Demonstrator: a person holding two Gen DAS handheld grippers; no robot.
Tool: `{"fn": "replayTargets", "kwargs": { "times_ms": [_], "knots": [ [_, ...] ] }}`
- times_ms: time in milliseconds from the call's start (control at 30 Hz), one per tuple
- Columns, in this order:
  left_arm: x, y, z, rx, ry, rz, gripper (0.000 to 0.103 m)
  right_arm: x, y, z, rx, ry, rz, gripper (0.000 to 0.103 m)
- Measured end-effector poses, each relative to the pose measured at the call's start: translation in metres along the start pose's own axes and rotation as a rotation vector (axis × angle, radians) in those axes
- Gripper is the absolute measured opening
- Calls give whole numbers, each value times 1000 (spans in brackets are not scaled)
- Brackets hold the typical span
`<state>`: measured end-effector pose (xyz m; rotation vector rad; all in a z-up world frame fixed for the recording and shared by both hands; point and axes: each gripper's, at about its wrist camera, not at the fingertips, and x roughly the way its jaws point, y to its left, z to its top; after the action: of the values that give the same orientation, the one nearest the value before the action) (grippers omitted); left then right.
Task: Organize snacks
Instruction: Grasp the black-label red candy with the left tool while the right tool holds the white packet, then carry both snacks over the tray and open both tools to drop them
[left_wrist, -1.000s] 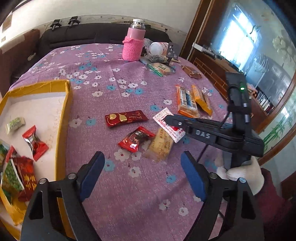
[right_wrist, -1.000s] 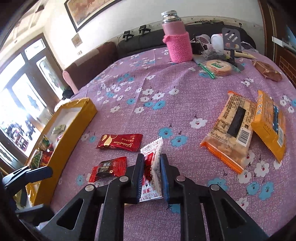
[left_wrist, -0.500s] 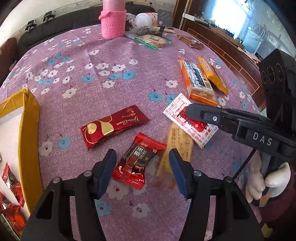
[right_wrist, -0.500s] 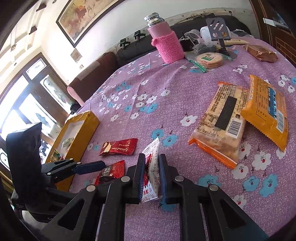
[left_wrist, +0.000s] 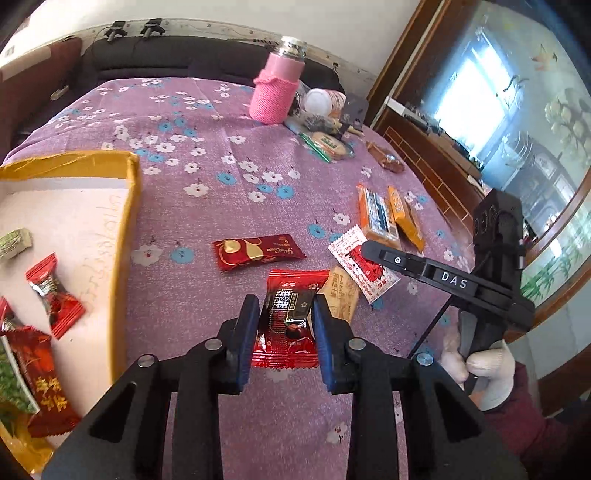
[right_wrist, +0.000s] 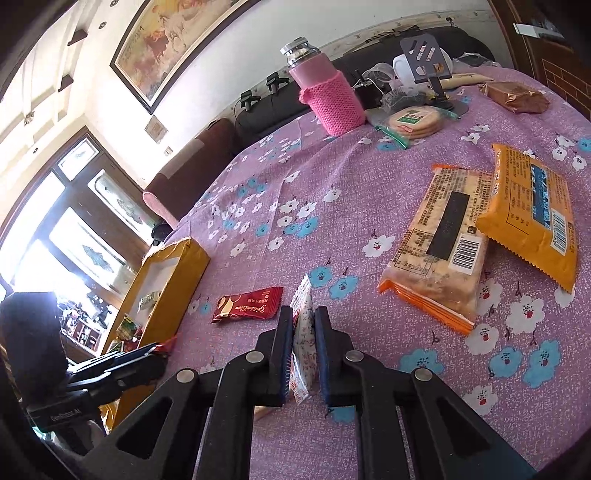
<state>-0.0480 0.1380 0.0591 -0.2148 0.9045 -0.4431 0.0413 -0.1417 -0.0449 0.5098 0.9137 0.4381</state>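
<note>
My left gripper (left_wrist: 284, 314) is shut on a red and black candy packet (left_wrist: 288, 321) and holds it above the purple cloth. My right gripper (right_wrist: 303, 325) is shut on a white and red sachet (right_wrist: 303, 332), which also shows in the left wrist view (left_wrist: 360, 264). A red and gold wafer packet (left_wrist: 256, 252) lies on the cloth ahead, and a beige packet (left_wrist: 341, 291) lies beside it. The yellow box (left_wrist: 125, 221) at the left holds several snacks.
Two orange cracker packs (right_wrist: 480, 229) lie at the right. A pink-sleeved flask (right_wrist: 325, 92), a round biscuit pack (right_wrist: 415, 120), a brown packet (right_wrist: 515, 96) and a phone stand (right_wrist: 424, 55) stand at the table's far side.
My left gripper closed on the red and black candy packet and lifted it off the cloth. My right gripper stayed shut on the sachet and tilted a little.
</note>
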Motion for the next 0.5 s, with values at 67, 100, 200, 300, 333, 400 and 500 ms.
{"fn": "replayTargets", "kwargs": {
  "times_ms": [67, 100, 200, 300, 333, 400, 500],
  "knots": [
    [-23, 14, -2, -39, -37, -1, 26, -3, 4, 0, 5, -9, 3, 12],
    [-35, 22, -2, -59, -55, 3, 26, -4, 6, 1, 14, -10, 9, 12],
    [-68, 52, -3, -122, -104, 30, 27, -10, 16, 1, 40, -4, 45, 12],
    [-93, 85, -2, -183, -146, 79, 27, -13, 41, 4, 21, 8, 81, 12],
    [-99, 95, -1, -207, -156, 88, 27, -14, 52, 5, 4, 11, 90, 12],
    [-111, 114, 2, -249, -175, 96, 27, -12, 78, 10, -37, 16, 108, 12],
    [-122, 136, 8, -282, -191, 124, 27, -5, 121, 14, -100, 32, 135, 12]
  ]
}}
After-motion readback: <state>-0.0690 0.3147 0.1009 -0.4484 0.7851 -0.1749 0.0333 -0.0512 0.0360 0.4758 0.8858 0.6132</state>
